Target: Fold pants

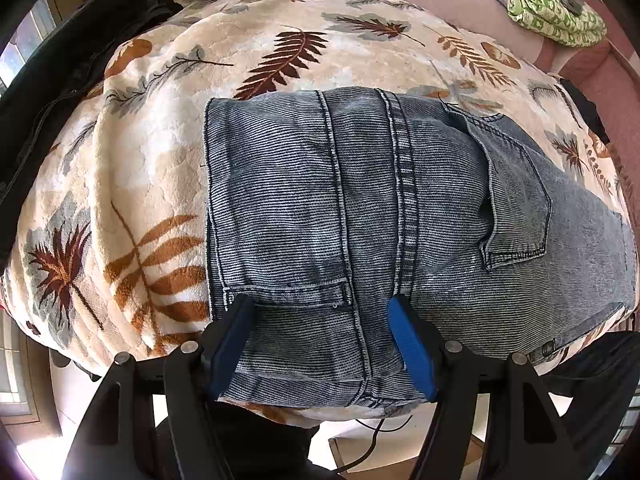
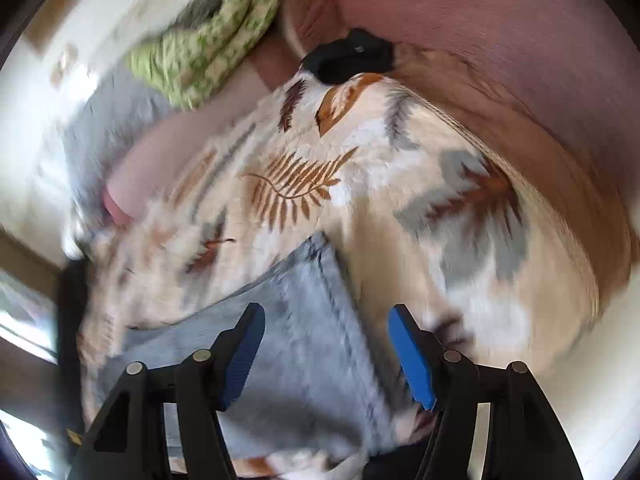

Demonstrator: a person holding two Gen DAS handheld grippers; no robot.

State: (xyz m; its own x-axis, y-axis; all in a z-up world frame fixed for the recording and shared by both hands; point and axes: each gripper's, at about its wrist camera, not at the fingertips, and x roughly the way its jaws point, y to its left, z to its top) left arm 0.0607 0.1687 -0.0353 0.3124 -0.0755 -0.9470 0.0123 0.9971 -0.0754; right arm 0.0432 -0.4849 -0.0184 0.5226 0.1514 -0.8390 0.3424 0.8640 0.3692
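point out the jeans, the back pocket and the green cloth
jeans (image 1: 280, 200): left wrist view, on the flat denim panel left of the seams
back pocket (image 1: 516, 196): left wrist view, middle of the pocket patch
green cloth (image 1: 552, 12): left wrist view, on its patterned folds at top right

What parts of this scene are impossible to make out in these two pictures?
- Right wrist view: motion blur smears the jeans and leaf-print blanket.
- Left wrist view: the jeans' lower layers are hidden under the top fold.
- Black garment: cut off by the left wrist view's edge.
- Green cloth: partly cropped.
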